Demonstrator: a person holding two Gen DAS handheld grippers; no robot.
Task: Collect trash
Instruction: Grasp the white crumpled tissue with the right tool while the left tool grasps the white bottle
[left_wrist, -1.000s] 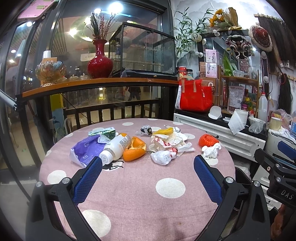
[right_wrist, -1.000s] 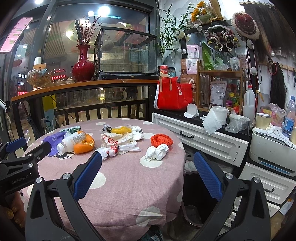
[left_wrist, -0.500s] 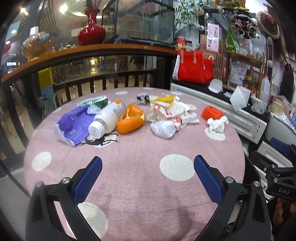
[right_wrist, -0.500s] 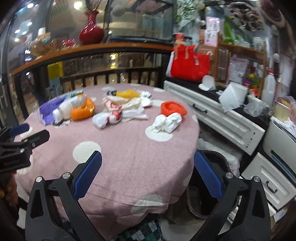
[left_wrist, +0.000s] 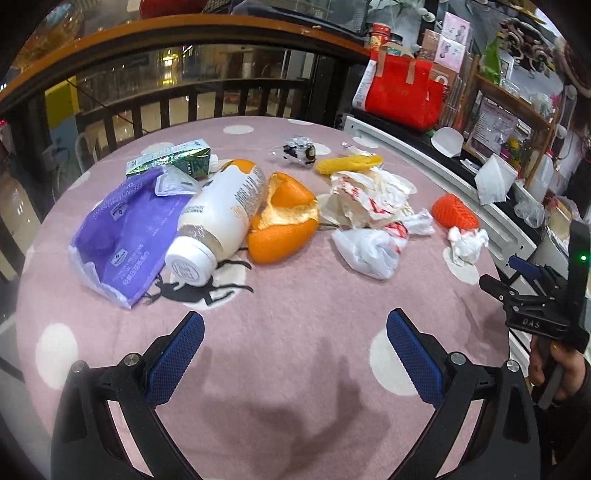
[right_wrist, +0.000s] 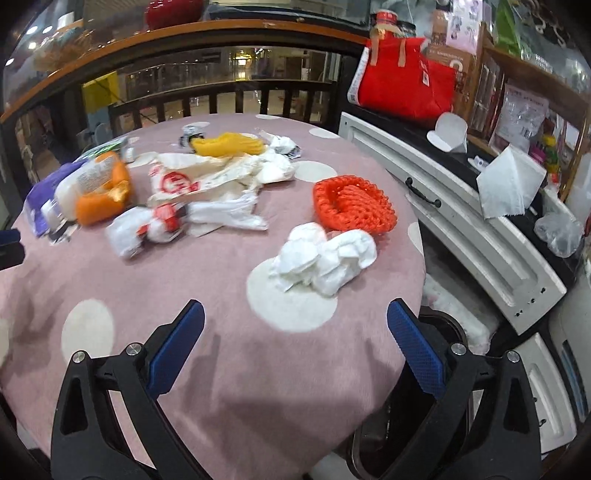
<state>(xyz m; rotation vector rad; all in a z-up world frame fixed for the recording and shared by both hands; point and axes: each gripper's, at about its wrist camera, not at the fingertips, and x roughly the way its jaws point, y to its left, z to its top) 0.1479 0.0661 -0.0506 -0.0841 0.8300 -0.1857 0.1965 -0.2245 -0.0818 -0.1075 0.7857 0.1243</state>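
Pink polka-dot cloth covers a round table (left_wrist: 295, 369) set against a dark railing, with a white cabinet (right_wrist: 461, 221) to its right. Going left to right across the litter: a purple wrapper (left_wrist: 122, 229), a green carton (left_wrist: 170, 160) behind it, a white bottle (left_wrist: 218, 218) lying with its cap toward the camera and its long axis running away and to the right, orange peel (left_wrist: 284, 221) touching it, crumpled bags (left_wrist: 369, 206), a red net (right_wrist: 351, 206) and a tissue wad (right_wrist: 325, 258) just in front of it. Nothing is collected yet. The left gripper (left_wrist: 295, 339) hovers over bare cloth with jaws wide and empty, bottle and wrapper ahead and to its left. The right gripper (right_wrist: 295, 328) is likewise wide and empty, and the tissue wad lies almost straight ahead of it, so the right hand looks nearer to a first pick. A dark bin (right_wrist: 443, 332) seems to sit below the table's right edge, likely the drop point.
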